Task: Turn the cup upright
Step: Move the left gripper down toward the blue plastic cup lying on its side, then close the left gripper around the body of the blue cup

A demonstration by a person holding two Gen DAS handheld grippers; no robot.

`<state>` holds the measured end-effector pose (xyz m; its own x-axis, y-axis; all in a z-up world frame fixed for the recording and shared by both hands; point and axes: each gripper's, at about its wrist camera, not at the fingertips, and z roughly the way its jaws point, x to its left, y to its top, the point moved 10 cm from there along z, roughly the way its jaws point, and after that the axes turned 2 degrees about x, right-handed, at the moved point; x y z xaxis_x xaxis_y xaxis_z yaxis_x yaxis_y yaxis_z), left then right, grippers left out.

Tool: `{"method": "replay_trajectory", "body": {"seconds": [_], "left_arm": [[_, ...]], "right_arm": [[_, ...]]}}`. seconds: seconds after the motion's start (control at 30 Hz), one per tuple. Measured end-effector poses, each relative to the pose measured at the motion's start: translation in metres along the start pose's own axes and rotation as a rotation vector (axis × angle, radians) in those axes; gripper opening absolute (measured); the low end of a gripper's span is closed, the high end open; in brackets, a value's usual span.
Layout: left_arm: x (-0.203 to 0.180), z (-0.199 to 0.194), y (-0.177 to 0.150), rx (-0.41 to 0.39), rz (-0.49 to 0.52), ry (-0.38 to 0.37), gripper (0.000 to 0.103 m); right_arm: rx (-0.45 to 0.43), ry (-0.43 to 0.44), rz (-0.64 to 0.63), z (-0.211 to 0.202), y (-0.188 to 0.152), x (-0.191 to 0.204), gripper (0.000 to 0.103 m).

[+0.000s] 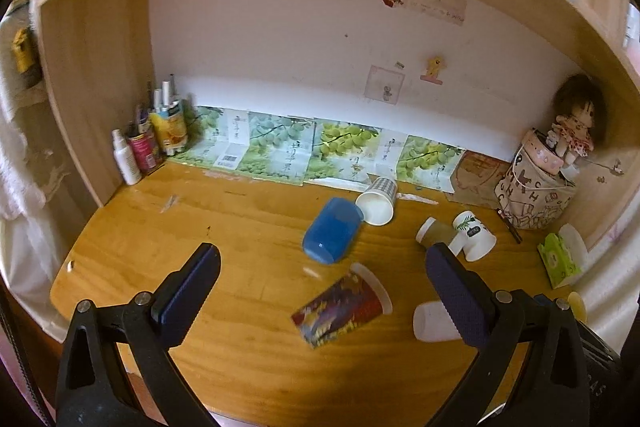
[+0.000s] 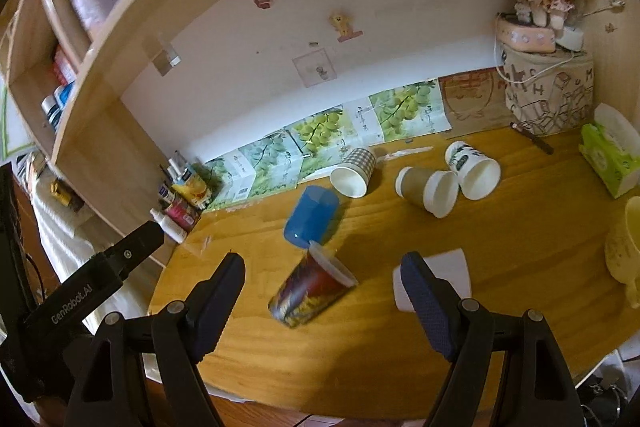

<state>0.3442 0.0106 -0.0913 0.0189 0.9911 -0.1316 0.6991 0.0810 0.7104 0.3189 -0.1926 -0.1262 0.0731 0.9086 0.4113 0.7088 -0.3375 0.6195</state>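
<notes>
While several cups lie tipped over on the tabletop, the one nearest your jaws is the colourful printed cup, on its side at lower centre of the left wrist view, its white rim pointing to the upper right; in the right wrist view the same cup lies at centre, slightly blurred. Your left gripper has its jaws spread wide and holding nothing, the printed cup showing between them. Your right gripper is likewise spread wide and empty, framing that cup. Just above it lies a blue cup on its side, its far end close to the mouth of a checked paper cup, also tipped. To the right a brown paper cup and a white cup with a leaf print lie on their sides, touching each other. A plain white cup lies behind the right jaw of the right gripper. At far right of the right wrist view you see a green tissue pack and a pale yellow mug. A doll sits on a printed bag in the right corner, and bottles and cans stand in the left corner.
</notes>
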Motion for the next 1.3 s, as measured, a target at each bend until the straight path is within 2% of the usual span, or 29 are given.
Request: {"method": "replay_trajectory", "body": {"seconds": [0.1,0.23,0.53,0.73,0.93,1.23,1.3], "left_arm": [[-0.001,0.023,0.014,0.039,0.021,-0.015,0.102],[-0.003,0.062,0.022,0.137,0.059,-0.040,0.102],[-0.010,0.148,0.005,0.416,0.056,-0.119,0.102],[-0.007,0.199,-0.009,0.556,0.061,-0.096,0.102],[-0.008,0.241,-0.020,0.642,0.107,-0.078,0.102],[-0.015,0.282,-0.035,0.720,0.136,-0.086,0.102],[-0.017,0.290,-0.037,0.726,0.141,-0.087,0.099]], "right_arm": [[0.018,-0.001,0.030,0.018,0.013,0.000,0.081],[0.056,-0.010,0.075,0.044,0.025,-0.003,0.081],[0.195,-0.045,0.191,0.098,0.028,-0.020,0.081],[0.292,-0.079,0.260,0.127,0.018,-0.034,0.081],[0.353,-0.116,0.301,0.146,0.010,-0.044,0.081],[0.412,-0.155,0.343,0.164,0.001,-0.054,0.081],[0.420,-0.162,0.349,0.167,-0.001,-0.056,0.081]]}}
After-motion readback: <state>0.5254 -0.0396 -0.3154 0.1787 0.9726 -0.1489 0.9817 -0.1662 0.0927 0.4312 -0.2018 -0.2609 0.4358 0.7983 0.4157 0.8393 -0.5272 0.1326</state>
